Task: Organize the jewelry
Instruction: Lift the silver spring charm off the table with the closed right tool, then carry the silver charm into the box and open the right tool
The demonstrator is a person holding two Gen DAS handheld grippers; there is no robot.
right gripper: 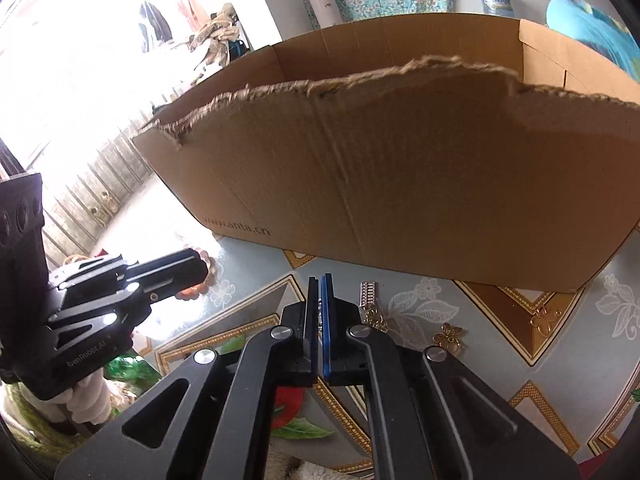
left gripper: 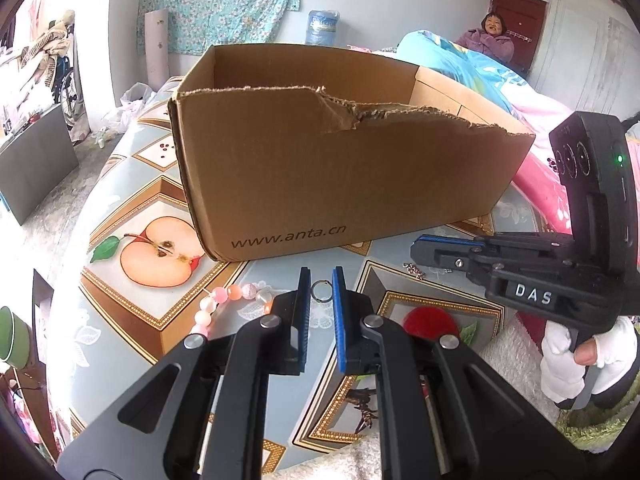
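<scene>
My left gripper [left gripper: 322,280] hovers low over the patterned table [left gripper: 132,320], its jaws narrowly apart with a small silver ring [left gripper: 321,291] pinched between the pads. A pink bead bracelet [left gripper: 224,300] lies just left of it. My right gripper [right gripper: 320,292] is shut, and a thin silver chain [right gripper: 320,310] shows between its pads. From the left wrist view the right gripper [left gripper: 416,252] sits at the right, with the chain [left gripper: 413,269] dangling under its tip. A torn cardboard box [left gripper: 340,168] stands right behind both grippers, and its inside is hidden.
A silver stretch band [right gripper: 368,294], a gold butterfly piece [right gripper: 448,336] and a gold ornament [right gripper: 544,322] lie on the table to the right. A red pom-pom [left gripper: 428,322] sits near the front edge. A person [left gripper: 492,40] sits on a bed behind.
</scene>
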